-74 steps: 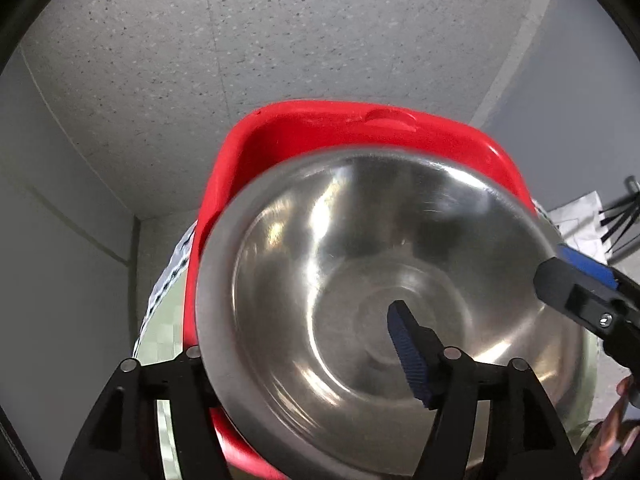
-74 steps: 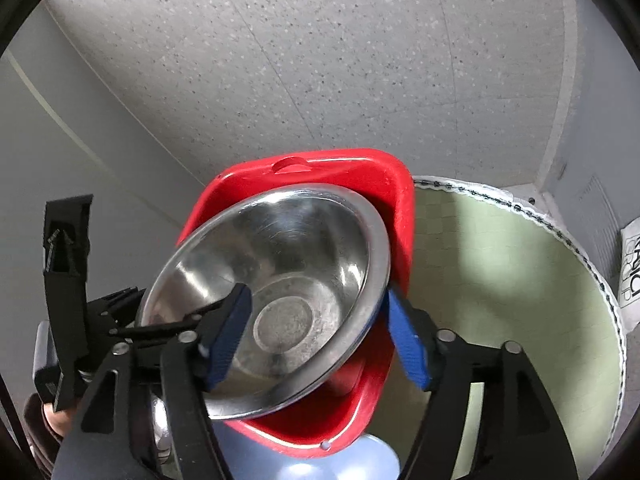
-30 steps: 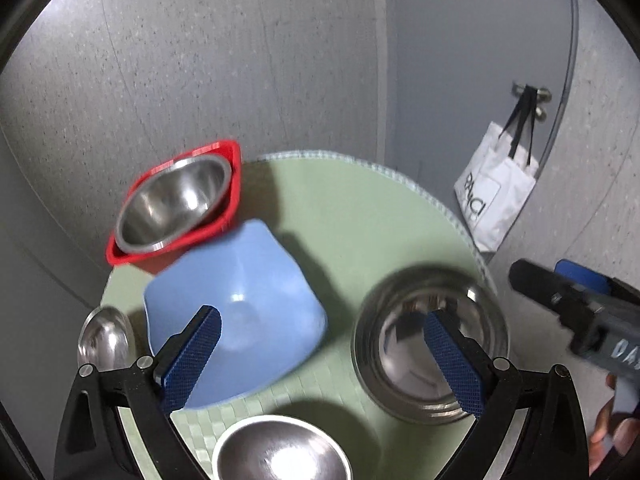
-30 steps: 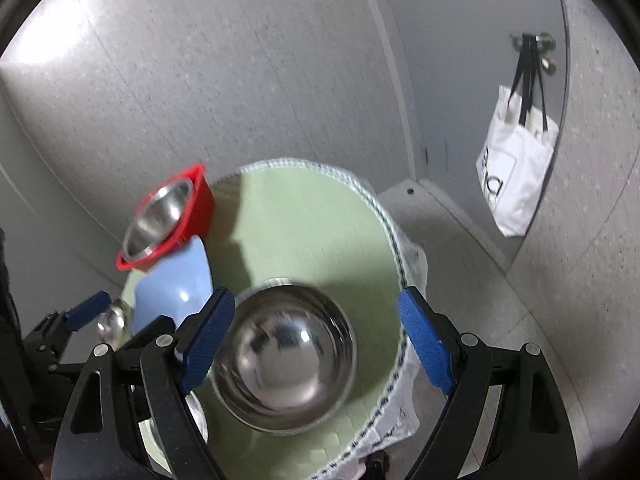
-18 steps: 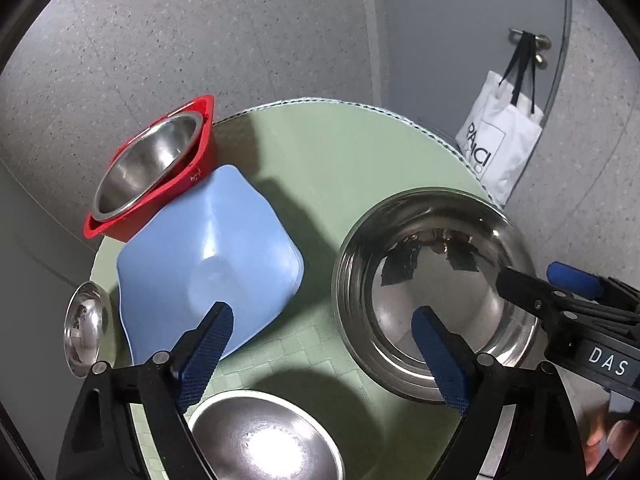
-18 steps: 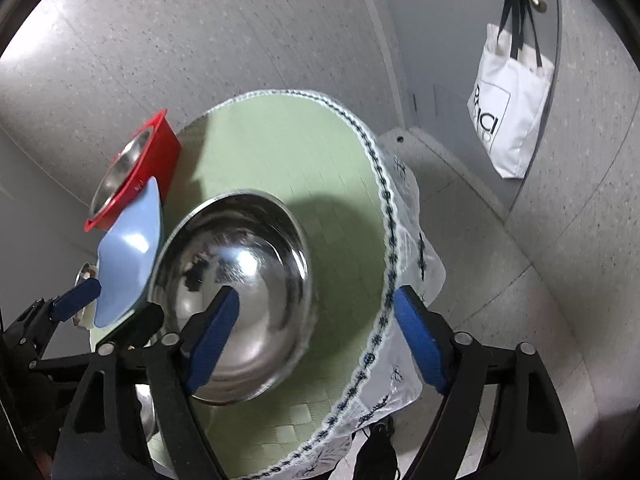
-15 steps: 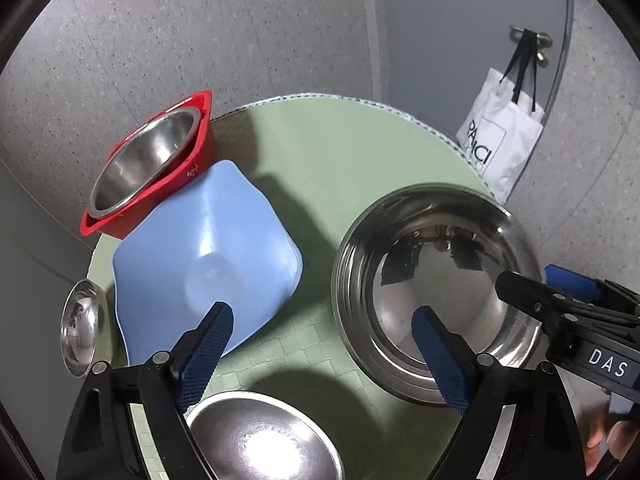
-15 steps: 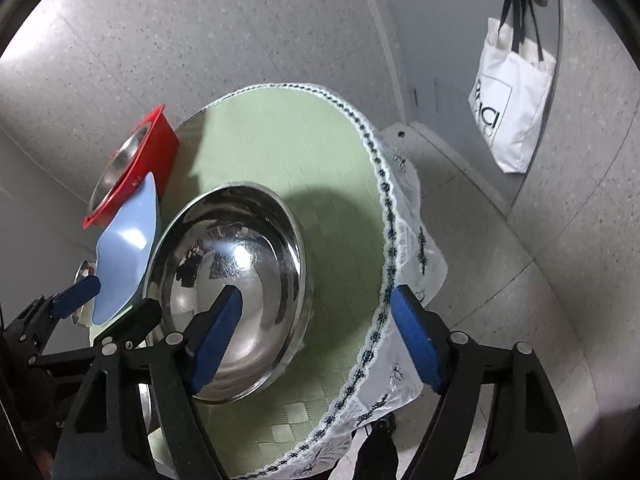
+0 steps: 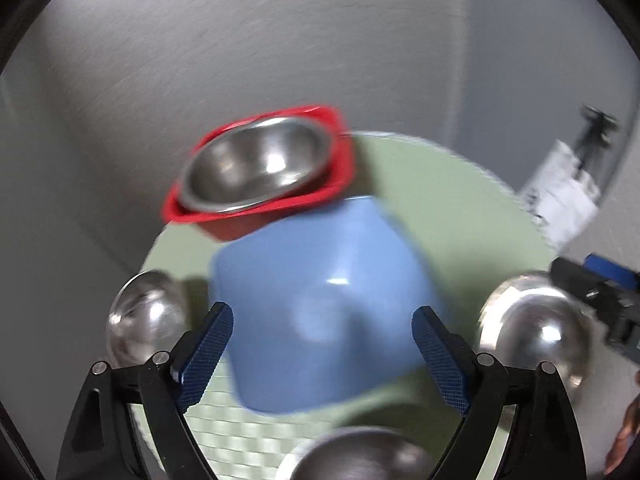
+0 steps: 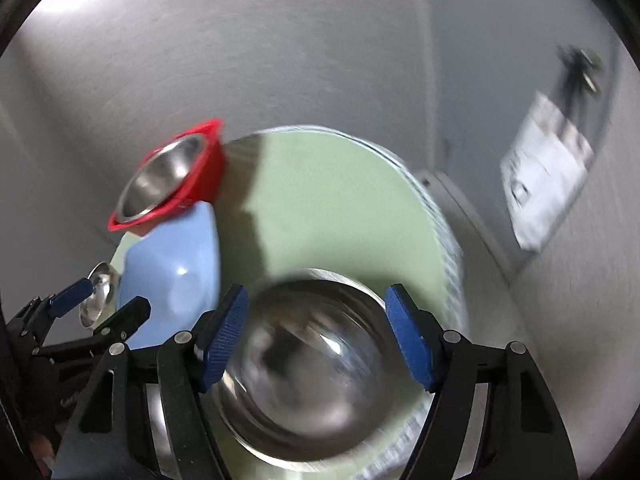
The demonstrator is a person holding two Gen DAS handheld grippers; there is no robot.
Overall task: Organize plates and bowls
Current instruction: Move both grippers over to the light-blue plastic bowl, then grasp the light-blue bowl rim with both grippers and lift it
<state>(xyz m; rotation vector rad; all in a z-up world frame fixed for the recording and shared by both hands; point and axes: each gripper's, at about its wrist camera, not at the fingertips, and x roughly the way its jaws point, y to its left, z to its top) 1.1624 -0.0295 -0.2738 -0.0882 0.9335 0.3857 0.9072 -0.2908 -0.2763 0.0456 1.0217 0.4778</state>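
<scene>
A round surface (image 9: 460, 200) covered in a pale green checked mat is seen from both wrist views, each blurred. At its far left edge a red square bowl (image 9: 340, 176) stands, and a steel bowl (image 9: 256, 166) is nested inside it, tilted slightly. Just in front of the red bowl, touching or nearly touching it, a large blue bowl (image 9: 332, 304) with a wavy rim rests on the mat. A small steel bowl (image 9: 144, 316) sits at the left edge beside the blue one. A wide steel bowl (image 10: 316, 364) lies toward the near right edge, and part of another steel bowl (image 9: 360, 456) is seen at the near edge, cut off by the frame.

The left gripper (image 9: 322, 354) is held above the blue bowl with its jaws spread wide; nothing is pressed between the blue pads (image 9: 208, 354), and the bowl's sides lie within the gap only by line of sight. The right gripper (image 10: 318, 336) is held over the wide steel bowl, its jaws likewise apart and gripping nothing; whether the pads are level with the rim cannot be told through the blur, though they appear to be above it.

A white bag (image 10: 544, 184) is hung by dark handles on the grey wall beyond the right edge.
</scene>
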